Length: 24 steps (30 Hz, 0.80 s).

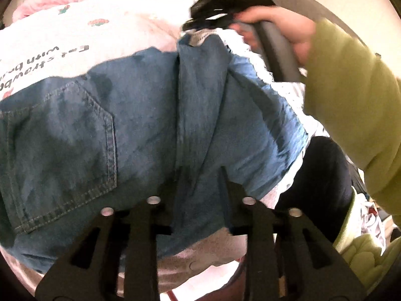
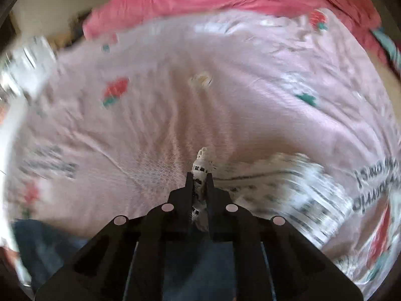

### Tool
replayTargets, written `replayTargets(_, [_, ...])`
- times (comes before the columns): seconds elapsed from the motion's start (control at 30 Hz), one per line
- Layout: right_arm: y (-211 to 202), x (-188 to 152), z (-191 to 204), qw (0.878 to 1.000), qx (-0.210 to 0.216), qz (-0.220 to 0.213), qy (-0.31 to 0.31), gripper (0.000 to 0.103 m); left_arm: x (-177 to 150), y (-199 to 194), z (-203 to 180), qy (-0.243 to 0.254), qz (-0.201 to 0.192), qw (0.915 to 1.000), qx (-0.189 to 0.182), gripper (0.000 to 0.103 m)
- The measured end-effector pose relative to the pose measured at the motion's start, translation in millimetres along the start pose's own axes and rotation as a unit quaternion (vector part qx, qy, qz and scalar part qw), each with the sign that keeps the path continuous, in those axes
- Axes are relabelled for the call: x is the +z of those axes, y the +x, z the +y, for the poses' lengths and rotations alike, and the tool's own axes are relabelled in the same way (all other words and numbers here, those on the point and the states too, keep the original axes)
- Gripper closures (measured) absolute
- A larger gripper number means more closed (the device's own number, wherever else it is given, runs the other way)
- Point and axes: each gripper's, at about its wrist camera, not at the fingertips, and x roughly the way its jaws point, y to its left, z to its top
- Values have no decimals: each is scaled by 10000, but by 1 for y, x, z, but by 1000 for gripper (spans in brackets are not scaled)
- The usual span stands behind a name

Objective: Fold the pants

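The pants (image 1: 140,135) are spread on the strawberry-print sheet (image 1: 112,32), long axis running from the left gripper (image 1: 200,175) up to the lace hem (image 2: 203,160). That hem is pinched in the closed right gripper (image 2: 199,175). Denim lies between the left jaws; whether it is gripped cannot be told.

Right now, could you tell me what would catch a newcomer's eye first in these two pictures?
The blue jeans fill the left wrist view, back pocket up, bunched between the fingers of the left hand-held gripper. In the right wrist view, the right hand-held gripper is shut on a strip of white lace trim above a pink strawberry-print bedsheet.
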Motion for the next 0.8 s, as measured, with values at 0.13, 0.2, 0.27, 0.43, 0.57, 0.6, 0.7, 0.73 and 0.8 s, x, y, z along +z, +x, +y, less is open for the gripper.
replayTargets(0.13, [-59,-18,-40,9961,450,-518,555,95,6,-2,-7,134,-163,9997,118,63])
replayTargets(0.2, [-87,-33,-55,9930,547,-757,726,95,9,-1,-8,141,-201,9996,150,63])
replayTargets(0.27, [-110,-52,-74,9883,692,-899,1022,95,12,0,-8,130,-227,9995,192,63])
replayTargets(0.43, [-145,-99,-113,9758,829,-1093,1703,95,15,2,-13,392,-303,9985,221,99])
replayTargets(0.57, [-161,-141,-129,9658,991,-1044,2156,95,15,-2,-8,567,-266,9980,78,103])
replayTargets(0.6, [-164,-152,-133,9639,1015,-1004,2247,95,15,-6,-6,580,-265,9980,50,103])
replayTargets(0.7, [-172,-185,-142,9574,1112,-825,2536,95,15,-21,-5,690,-365,9969,-32,103])
replayTargets(0.73, [-174,-196,-143,9560,1100,-749,2615,95,14,-25,-5,730,-375,9966,-66,103])
replayTargets(0.8, [-173,-216,-143,9551,1071,-576,2703,95,11,-29,-5,762,-360,9963,-188,103])
